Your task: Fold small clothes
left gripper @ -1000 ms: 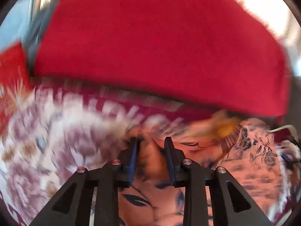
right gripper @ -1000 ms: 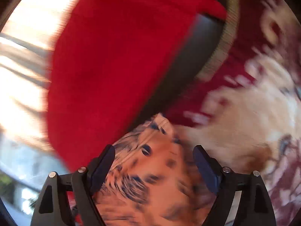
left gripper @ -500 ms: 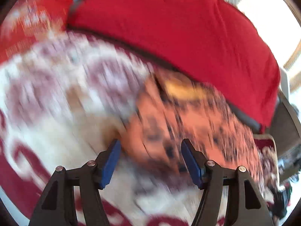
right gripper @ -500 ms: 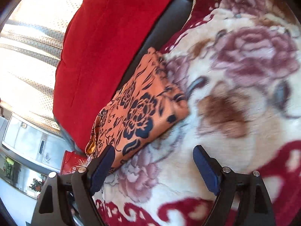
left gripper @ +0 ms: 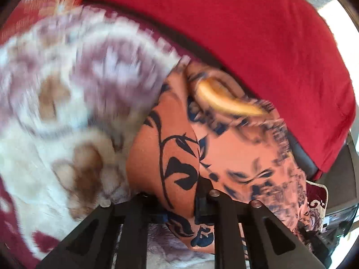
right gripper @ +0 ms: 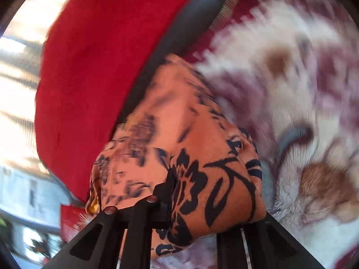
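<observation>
Two hand-held grippers take hold of an orange garment (left gripper: 179,152) printed with dark blue flowers, which lies on a plush floral blanket (left gripper: 56,103) just beside a red cushion (left gripper: 258,33). On the garment's blanket side, the left gripper (left gripper: 179,208) is closing, its jaws pinched on a bunched fold at the near edge. On the garment's cushion side in the right wrist view, the right gripper (right gripper: 193,213) is closing too, fabric of the same garment (right gripper: 190,145) gathered between its jaws. To fold well, both pinches likely need to catch every layer at matching corners, then lift evenly and lay the near edge over the half nearest the cushion (right gripper: 94,56), keeping the cloth taut so no crease or yellow lining slips out
</observation>
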Motion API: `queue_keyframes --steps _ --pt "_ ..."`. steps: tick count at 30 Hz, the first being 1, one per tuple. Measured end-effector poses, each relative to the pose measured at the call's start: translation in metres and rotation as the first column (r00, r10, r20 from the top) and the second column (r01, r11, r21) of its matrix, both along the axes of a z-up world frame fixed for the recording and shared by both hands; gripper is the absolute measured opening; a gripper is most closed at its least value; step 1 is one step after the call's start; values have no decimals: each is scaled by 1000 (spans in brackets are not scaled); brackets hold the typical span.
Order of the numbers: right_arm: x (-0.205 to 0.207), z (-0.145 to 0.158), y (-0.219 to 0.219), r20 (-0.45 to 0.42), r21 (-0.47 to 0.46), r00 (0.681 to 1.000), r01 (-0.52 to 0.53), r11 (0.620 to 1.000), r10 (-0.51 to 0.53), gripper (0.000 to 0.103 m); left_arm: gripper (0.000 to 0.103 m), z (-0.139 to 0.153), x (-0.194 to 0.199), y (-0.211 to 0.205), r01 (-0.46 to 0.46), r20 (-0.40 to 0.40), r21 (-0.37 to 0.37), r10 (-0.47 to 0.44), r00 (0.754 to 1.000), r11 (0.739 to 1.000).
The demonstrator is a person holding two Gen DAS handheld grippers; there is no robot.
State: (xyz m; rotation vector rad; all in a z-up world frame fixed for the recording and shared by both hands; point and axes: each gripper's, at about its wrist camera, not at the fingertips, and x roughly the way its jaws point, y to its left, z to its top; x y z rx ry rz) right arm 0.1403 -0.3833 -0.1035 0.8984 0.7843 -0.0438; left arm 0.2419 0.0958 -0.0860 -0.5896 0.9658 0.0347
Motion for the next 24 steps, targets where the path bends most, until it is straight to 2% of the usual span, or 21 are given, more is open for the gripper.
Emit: queue_keyframes --steps 3,6,8,10,11,12,13,14,15,16,17,18,20,22,24 --pt "-30 68 13 120 -121 992 -31 992 45 9 15 64 -26 -8 25 164 62 -35 986 998" --pt "-76 92 15 186 -152 981 -20 988 48 9 15 92 -65 -7 41 241 66 -56 969 997" --pt "-109 85 13 187 -177 982 -1 984 35 10 19 82 -106 -4 51 236 75 -68 969 996" --pt "-134 46 7 132 -191 991 9 982 17 22 40 46 -122 -3 78 190 105 -97 977 991" --pt "-139 16 2 63 -178 998 0 984 12 45 45 19 -126 -2 81 135 135 -99 986 988" --pt "-142 -18 -4 -47 -144 999 -25 989 18 58 47 -15 -126 2 92 19 165 -96 995 982" --pt "-150 -44 -10 -92 -90 995 -36 995 28 55 49 -35 -127 10 112 -42 133 -107 993 985" --pt "-166 -48 -17 3 -54 1000 -24 998 24 54 49 -37 -134 22 107 20 73 -109 994 992" --pt "-181 -43 -22 14 -79 1000 -11 997 13 55 52 -28 -139 30 103 42 80 -106 993 991" --pt "-191 -38 -24 1 -114 1000 5 993 -5 57 58 -21 -140 34 95 37 114 -100 994 989" --pt "-197 -36 -26 3 -124 1000 21 992 -21 66 59 -7 -140 39 58 44 165 -66 997 985" --pt "-204 -32 -30 3 -139 999 50 989 -50 71 60 3 -138 45 28 62 191 -41 997 981" --pt "-211 -22 -35 13 -165 997 72 984 -70 71 60 21 -135 51 -1 102 228 -22 995 974" --pt "-218 -7 -36 54 -182 996 86 980 -77 71 60 36 -128 51 19 133 252 -54 990 967" --pt "-217 8 -29 83 -206 995 74 976 -58 71 60 48 -113 44 87 142 283 -131 981 955"
